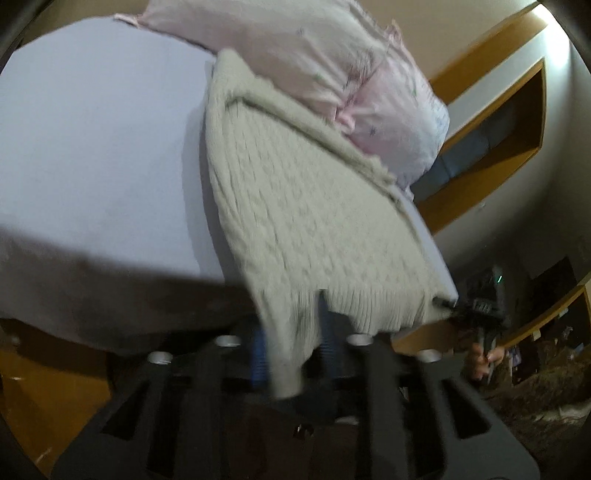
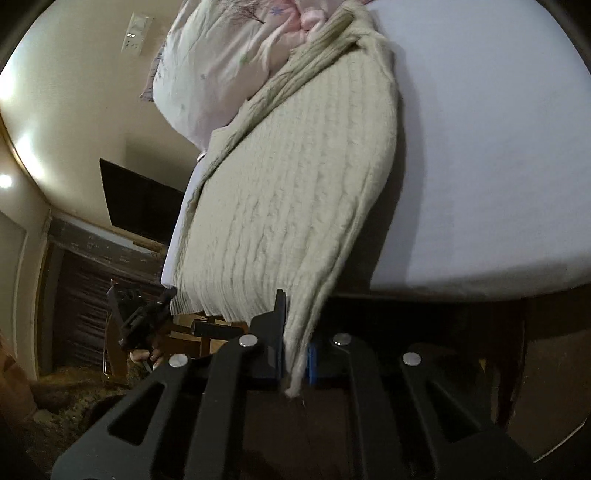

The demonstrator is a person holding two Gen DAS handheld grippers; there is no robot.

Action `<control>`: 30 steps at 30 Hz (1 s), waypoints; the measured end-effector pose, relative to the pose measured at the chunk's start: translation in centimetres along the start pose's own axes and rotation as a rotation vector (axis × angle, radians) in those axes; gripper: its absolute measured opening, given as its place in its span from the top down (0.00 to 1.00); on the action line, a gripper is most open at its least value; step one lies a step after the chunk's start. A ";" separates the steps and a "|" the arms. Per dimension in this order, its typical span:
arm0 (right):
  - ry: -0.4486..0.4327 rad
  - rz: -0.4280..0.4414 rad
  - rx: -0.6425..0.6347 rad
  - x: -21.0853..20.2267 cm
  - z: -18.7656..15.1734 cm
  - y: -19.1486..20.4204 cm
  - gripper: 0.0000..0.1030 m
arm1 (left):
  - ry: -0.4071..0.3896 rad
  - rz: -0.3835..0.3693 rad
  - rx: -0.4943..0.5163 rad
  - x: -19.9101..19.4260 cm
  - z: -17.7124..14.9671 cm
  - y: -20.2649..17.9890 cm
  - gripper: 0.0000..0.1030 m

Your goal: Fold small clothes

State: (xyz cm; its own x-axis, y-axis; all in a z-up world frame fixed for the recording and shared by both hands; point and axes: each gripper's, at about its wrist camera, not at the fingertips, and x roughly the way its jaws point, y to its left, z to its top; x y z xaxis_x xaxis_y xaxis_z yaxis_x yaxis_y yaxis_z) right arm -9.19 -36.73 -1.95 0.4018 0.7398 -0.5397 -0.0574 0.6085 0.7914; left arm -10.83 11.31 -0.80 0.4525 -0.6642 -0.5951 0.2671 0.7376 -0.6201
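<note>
Cream cable-knit sweater point(image 1: 314, 221) lies stretched along the edge of a bed with a pale lavender fitted sheet point(image 1: 92, 147), its far end tucked against a pink floral-print pillow point(image 1: 369, 74). Hem end hangs off the bed's near edge, lifted at both corners.

Left tongs point(image 1: 291, 347) pressed together on one ribbed hem corner; knit bunched between the blue-padded fingers point(image 1: 258, 354), a fold hanging down past them. Right tongs point(image 2: 293, 354) likewise pinching the opposite hem corner, a narrow strip of knit running between the black finger and the blue pad point(image 2: 313, 363), its tip dangling just below.

Each view catches the other tool: from the left wrist, the right tongs sit at the sweater's far hem corner point(image 1: 476, 310), touching the fabric, person's hand point(image 1: 484, 360) on the grip below. Left-wrist frame motion-blurred.

Beyond the bed: beige wall, dark flat screen point(image 2: 140, 203), wood-trimmed shelving point(image 1: 498, 147), white wall switch plate point(image 2: 136, 32).
</note>
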 end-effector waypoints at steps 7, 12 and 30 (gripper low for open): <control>-0.209 0.058 -0.153 -2.5 9.5 5.4 0.92 | -0.102 -0.031 0.153 -0.8 8.0 -4.2 0.93; -0.352 0.052 -0.123 0.1 20.3 5.3 0.92 | -0.277 0.087 0.120 2.3 18.7 -4.0 0.93; -0.486 -0.085 0.238 5.5 29.8 -4.0 0.10 | -0.244 0.174 -0.146 10.3 28.8 4.1 0.28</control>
State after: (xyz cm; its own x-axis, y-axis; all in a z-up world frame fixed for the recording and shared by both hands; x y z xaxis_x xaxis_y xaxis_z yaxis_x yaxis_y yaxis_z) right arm 20.46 -43.71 0.46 0.7750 0.4388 -0.4548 0.1793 0.5374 0.8240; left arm 19.47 10.97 5.25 0.6760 -0.4678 -0.5693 0.0510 0.8005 -0.5972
